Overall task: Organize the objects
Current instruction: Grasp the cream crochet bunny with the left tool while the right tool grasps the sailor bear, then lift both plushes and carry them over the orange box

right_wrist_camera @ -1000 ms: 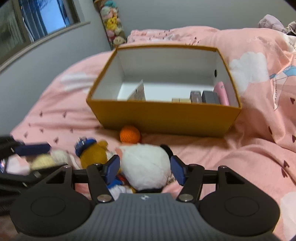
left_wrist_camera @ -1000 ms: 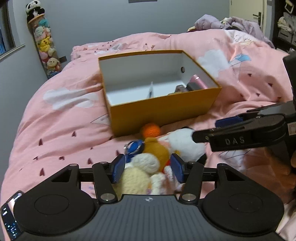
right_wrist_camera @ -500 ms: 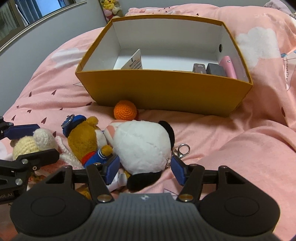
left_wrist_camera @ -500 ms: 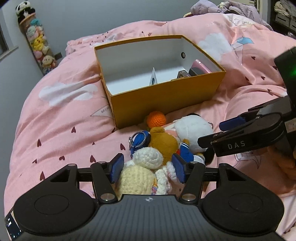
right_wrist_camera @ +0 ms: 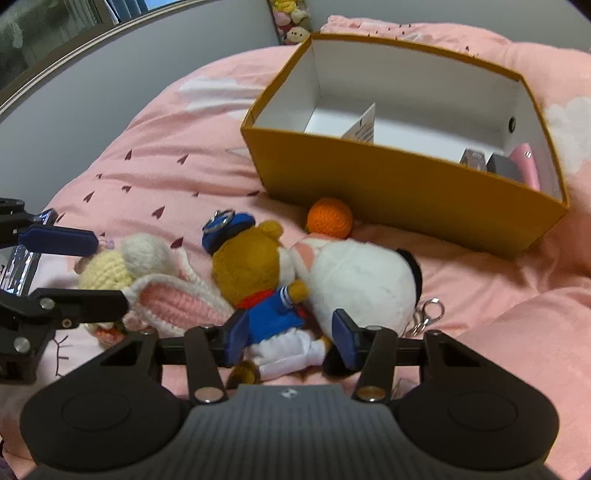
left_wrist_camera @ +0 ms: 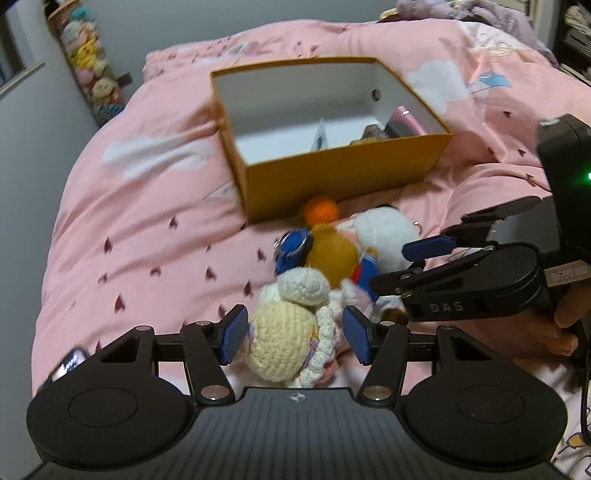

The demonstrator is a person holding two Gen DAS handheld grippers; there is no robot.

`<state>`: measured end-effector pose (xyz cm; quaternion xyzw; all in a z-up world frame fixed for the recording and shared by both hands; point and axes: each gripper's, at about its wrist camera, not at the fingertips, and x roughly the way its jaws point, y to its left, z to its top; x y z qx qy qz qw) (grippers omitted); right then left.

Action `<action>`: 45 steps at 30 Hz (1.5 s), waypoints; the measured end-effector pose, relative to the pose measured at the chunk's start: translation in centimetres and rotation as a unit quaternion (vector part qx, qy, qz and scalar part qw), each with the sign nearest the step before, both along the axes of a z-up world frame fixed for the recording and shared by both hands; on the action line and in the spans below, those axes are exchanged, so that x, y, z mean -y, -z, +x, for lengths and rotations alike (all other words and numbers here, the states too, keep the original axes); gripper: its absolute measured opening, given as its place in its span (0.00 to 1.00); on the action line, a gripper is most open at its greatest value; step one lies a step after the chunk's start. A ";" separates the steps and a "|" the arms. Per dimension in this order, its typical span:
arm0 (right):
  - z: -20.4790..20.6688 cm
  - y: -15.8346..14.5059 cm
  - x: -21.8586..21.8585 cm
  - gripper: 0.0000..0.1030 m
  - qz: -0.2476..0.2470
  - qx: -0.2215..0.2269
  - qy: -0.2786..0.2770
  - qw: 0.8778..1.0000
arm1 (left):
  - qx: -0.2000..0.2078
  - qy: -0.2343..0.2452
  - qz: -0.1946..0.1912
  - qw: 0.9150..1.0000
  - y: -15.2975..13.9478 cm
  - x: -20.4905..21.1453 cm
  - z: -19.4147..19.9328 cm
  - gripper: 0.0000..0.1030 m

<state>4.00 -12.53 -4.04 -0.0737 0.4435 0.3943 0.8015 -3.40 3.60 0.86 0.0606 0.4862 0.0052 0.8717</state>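
Note:
A cream crochet bunny (left_wrist_camera: 284, 343) with pink ears lies on the pink bedcover (left_wrist_camera: 147, 240). My left gripper (left_wrist_camera: 295, 338) is round it, and its pads look to touch both sides; the right wrist view shows that gripper (right_wrist_camera: 110, 271) at the left edge. A brown bear (right_wrist_camera: 247, 266) in a blue cap and jacket lies beside a white plush (right_wrist_camera: 362, 280). My right gripper (right_wrist_camera: 290, 339) straddles the bear's body and its jaws are closing, a thin gap still showing at the right pad. An orange crochet ball (right_wrist_camera: 330, 218) rests against the yellow box (right_wrist_camera: 388, 184).
The box (left_wrist_camera: 343, 173) holds a pink item (left_wrist_camera: 406, 118), dark small boxes and a card. A column of plush toys (left_wrist_camera: 92, 74) stands by the grey wall. Rumpled clothes (left_wrist_camera: 461, 11) lie at the far end. A person's hand (left_wrist_camera: 554, 332) holds the right gripper (left_wrist_camera: 388, 268).
My right gripper has swung left from the white plush to the bear, and its jaws have narrowed. The bunny stays between the left jaws, its pink ear now laid out.

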 end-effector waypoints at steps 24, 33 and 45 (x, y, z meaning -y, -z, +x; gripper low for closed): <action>0.1 4.2 -4.5 0.46 -0.078 0.027 -0.087 0.993 | -0.028 0.067 0.136 0.988 5.6 1.1 1.1 0.80; -0.6 1.3 -2.4 0.39 -0.036 0.048 -0.082 0.995 | 0.006 -0.013 0.016 1.000 2.7 -2.3 0.1 0.68; 0.4 -4.5 1.5 0.39 0.044 0.073 -0.023 0.996 | 0.094 -0.131 -0.191 0.968 -2.4 -7.2 0.0 0.66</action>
